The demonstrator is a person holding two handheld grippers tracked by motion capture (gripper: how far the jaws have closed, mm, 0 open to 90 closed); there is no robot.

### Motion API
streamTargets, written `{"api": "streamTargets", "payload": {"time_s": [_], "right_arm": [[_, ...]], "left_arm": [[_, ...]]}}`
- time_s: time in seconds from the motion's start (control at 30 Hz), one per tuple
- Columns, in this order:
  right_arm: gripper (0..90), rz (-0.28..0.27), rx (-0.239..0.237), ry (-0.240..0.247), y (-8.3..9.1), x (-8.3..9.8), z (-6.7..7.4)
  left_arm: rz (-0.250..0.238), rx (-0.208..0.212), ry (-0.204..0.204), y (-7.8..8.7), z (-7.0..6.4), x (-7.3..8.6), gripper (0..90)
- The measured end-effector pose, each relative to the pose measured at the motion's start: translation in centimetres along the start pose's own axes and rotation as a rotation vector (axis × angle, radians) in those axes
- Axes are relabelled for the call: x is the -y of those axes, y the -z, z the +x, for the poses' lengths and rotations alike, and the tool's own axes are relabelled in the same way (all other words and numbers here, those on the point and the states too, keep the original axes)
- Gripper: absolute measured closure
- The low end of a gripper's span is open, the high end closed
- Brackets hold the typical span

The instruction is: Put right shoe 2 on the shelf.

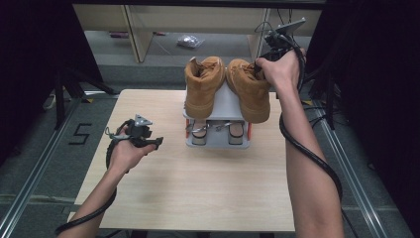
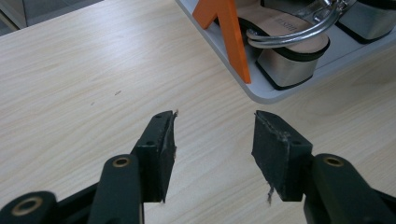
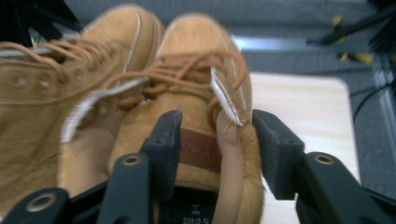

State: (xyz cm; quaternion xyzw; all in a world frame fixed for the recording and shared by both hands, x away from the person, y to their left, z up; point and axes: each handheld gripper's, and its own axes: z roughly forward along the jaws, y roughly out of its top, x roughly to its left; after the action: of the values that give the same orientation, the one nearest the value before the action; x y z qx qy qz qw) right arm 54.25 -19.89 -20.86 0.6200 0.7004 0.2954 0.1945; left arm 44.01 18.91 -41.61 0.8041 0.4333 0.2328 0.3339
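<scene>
the right boot (image 1: 250, 89) sits on the rack (image 1: 224, 106) top at 12 o'clock of the tabletop (image 1: 198, 183), long axis 12-to-6. the right tool (image 3: 212, 140) straddles its heel collar, jaws apart, pads unclamped. the left tool (image 2: 212, 140) idles apart at 9 o'clock.

My arms are bare, no sleeves. Each gripper, left (image 1: 148, 141) and right (image 3: 217, 149), is black with brass-ringed screws, frayed dark pads, a thick black cable and a grey three-cornered plate.
</scene>
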Motion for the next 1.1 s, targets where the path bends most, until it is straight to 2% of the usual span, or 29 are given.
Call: {"api": "streamTargets", "payload": {"time_s": [0.07,0.1,0.13,0.2,0.23,0.27,0.3,0.37,0.4,0.43,0.47,0.5,0.53,0.57,0.7,0.77,0.8,0.83,0.87,0.97,1.0,1.03,1.1], "right_arm": [[53.8,-0.048,-0.018,0.010,1.5,0.2,0.0],[56.7,-0.076,-0.016,0.009,2.5,0.5,0.0],[65.9,-0.124,-0.021,0.049,3.5,0.7,-0.2],[84.4,-0.197,-0.028,0.030,5.5,1.8,-1.0],[90.0,-0.224,-0.007,0.022,6.3,2.5,-1.7],[90.0,-0.219,0.011,-0.022,6.8,3.2,-2.4],[90.0,-0.191,0.048,0.009,6.7,4.1,-3.4],[90.0,-0.083,0.025,-0.047,5.5,5.9,-5.0],[90.0,-0.060,0.027,-0.022,4.5,6.9,-5.9],[90.0,-0.034,0.037,-0.035,3.5,7.8,-6.3],[90.0,-0.018,0.024,-0.060,2.4,8.7,-6.5],[90.0,0.002,0.004,-0.054,1.5,9.4,-6.6],[90.0,0.014,-0.006,-0.070,0.7,10.0,-6.4],[90.0,0.022,-0.008,-0.043,0.0,10.4,-6.3],[90.0,0.046,-0.050,-0.025,-1.5,11.0,-4.3],[90.0,0.039,-0.006,0.002,-1.6,11.0,-3.4],[90.0,0.040,-0.011,0.000,-1.6,10.9,-3.2],[90.0,0.037,-0.031,-0.029,-1.7,10.9,-2.9],[90.0,0.037,-0.048,-0.020,-1.8,10.9,-2.7],[90.0,0.031,-0.047,-0.021,-2.1,10.6,-1.1],[90.0,0.031,-0.045,-0.038,-2.4,10.4,-0.4],[90.0,0.028,-0.053,-0.003,-2.7,10.2,-0.3],[90.0,0.030,-0.051,0.005,-2.9,10.1,0.1]], "left_arm": [[-0.005,0.003,-0.003,0.1,0.1,0.0,48.4],[-0.009,0.003,-0.002,0.1,0.1,0.1,48.5],[-0.012,-0.001,-0.002,0.2,0.1,0.1,48.7],[-0.017,-0.008,0.003,0.3,0.2,0.2,49.0],[-0.021,-0.003,-0.015,0.4,0.3,0.2,49.1],[-0.020,-0.008,-0.007,0.5,0.3,0.3,49.4],[-0.029,-0.011,-0.015,0.5,0.3,0.3,49.8],[-0.030,-0.009,-0.004,0.6,0.2,0.4,50.0],[-0.027,-0.015,-0.025,0.7,0.3,0.3,50.2],[-0.030,-0.015,-0.023,0.7,0.2,0.3,50.3],[-0.031,-0.017,-0.017,0.7,0.0,0.4,50.3],[-0.030,-0.013,-0.016,0.6,0.0,0.4,50.3],[-0.034,-0.011,-0.009,0.6,-0.2,0.4,50.3],[-0.029,-0.015,-0.023,0.7,-0.1,0.3,50.3],[-0.029,-0.015,-0.023,0.8,-0.2,0.2,50.2],[-0.029,-0.015,-0.029,0.8,0.0,0.3,50.2],[-0.028,-0.014,-0.029,0.8,0.0,0.4,50.2],[-0.026,-0.015,-0.031,0.8,0.1,0.4,50.2],[-0.027,-0.015,-0.024,0.7,0.1,0.5,50.2],[-0.027,-0.014,-0.022,0.7,0.1,0.6,50.3],[-0.027,-0.011,-0.017,0.8,0.1,0.6,50.3],[-0.029,-0.011,-0.023,0.9,0.1,0.6,50.3],[-0.039,-0.011,-0.011,1.0,0.2,0.7,50.3]]}}
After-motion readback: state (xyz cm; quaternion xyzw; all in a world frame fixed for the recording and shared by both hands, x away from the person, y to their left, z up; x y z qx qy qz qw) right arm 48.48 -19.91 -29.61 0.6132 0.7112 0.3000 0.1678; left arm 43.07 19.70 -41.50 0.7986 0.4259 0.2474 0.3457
